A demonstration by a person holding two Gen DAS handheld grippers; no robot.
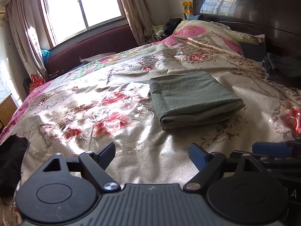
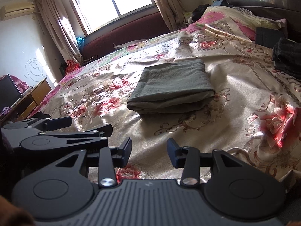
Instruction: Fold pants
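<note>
Folded grey-green pants [image 1: 193, 98]: one flat rectangular bundle, resting on the floral bedspread [image 1: 116, 101], landmark for all entries. Left gripper [image 1: 152, 154]: nearer the camera than the pants, fingers spread wide, nothing between them, well apart from the pants. Right gripper [image 1: 270, 148]: near and right of the pants, partly visible at the frame edge, state unclear. Dark garment pile [image 1: 282, 69]: right of and beyond the pants. Headboard [image 1: 250, 5]: beyond the pants, right. Window [image 1: 82, 7]: beyond the pants, left.

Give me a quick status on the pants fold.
Left gripper open, empty. Right gripper open, empty. Green pants folded flat on bedspread. Nothing in the way.
</note>
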